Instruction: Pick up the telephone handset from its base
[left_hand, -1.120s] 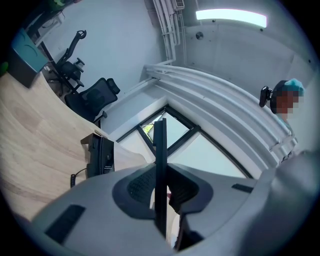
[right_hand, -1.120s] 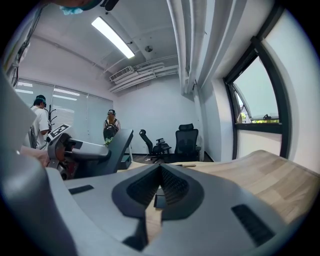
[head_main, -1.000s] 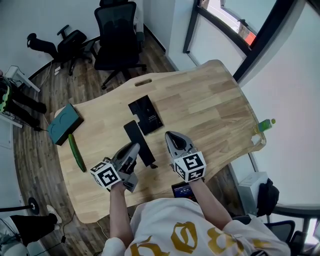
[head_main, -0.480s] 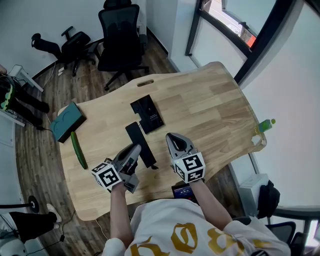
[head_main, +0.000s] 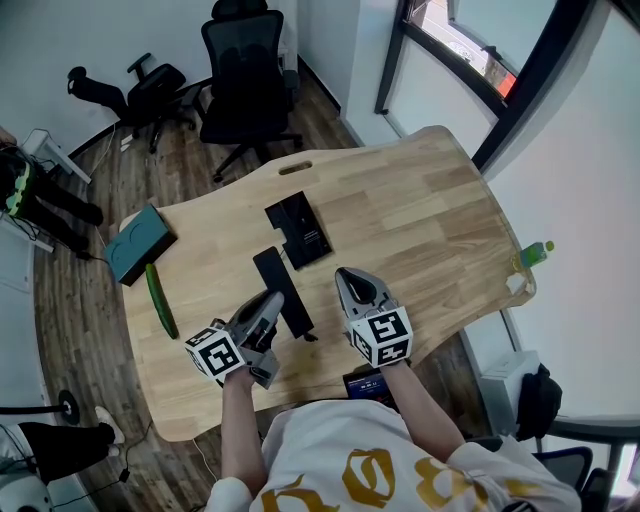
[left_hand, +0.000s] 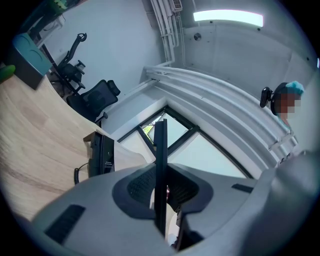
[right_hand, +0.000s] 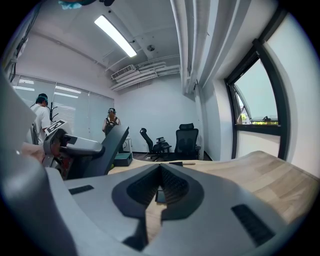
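Observation:
The black telephone base (head_main: 297, 229) lies flat near the middle of the wooden table (head_main: 420, 200). Its long black handset (head_main: 281, 285) is off the base, at its near left. My left gripper (head_main: 270, 300) is shut on the handset. In the left gripper view the handset (left_hand: 160, 150) stands edge-on between the pads, and the base (left_hand: 102, 156) with its coiled cord sits beyond. My right gripper (head_main: 346, 277) hovers to the right of the handset, shut and holding nothing. In the right gripper view the jaws (right_hand: 160, 170) meet, and the handset (right_hand: 113, 141) slants at left.
A green cucumber (head_main: 159, 300) and a teal box (head_main: 139, 243) lie at the table's left end. A small dark device (head_main: 365, 381) sits at the near edge. A green bottle (head_main: 531, 256) stands off the right side. Office chairs (head_main: 245, 70) stand beyond the far edge.
Nothing has visibly changed apart from a slight drift of the head view; both grippers hold their places.

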